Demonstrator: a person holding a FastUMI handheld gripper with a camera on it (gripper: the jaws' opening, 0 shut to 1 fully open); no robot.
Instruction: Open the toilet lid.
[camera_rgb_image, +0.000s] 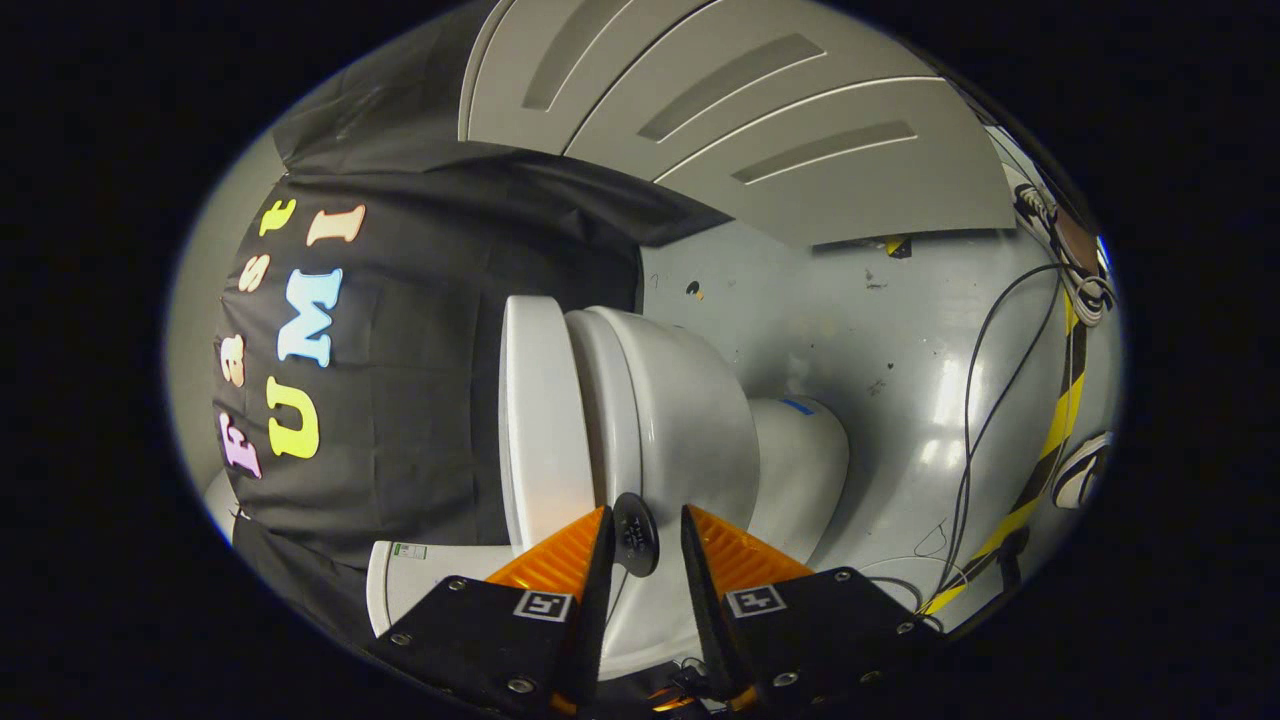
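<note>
Here your jaws stand a little apart, and in the gap between them sits a small dark round knob (635, 533). The gripper (645, 545) has one finger close on either side of that knob, but you cannot tell from this view whether both fingers press on it, so the grip itself stays uncertain.

The view is rolled onto its side. The knob lies against the white toilet (660, 420), at the seam where the lid meets the bowl. The toilet lid (535, 420) shows as a flat white slab just beyond the finger on the cloth side, lying flush against the bowl's rim; it looks closed, or nearly so. The rounded bowl bulges past the other finger, and the toilet's pedestal (805, 470) carries on beyond that down to the floor (880, 350).

Next to the toilet on the lid's side, a white boxy part with a small label (420, 585) sits near your fingers. Behind the lid hangs the black cloth wall (430, 380).

On the far side of the toilet, the pale glossy floor carries thin dark cables (985, 400) and a yellow-and-black striped tape (1055, 440). Beyond them a shoe (1085, 470) stands on the floor. Grey panelled doors (760, 110) rise past the toilet.
</note>
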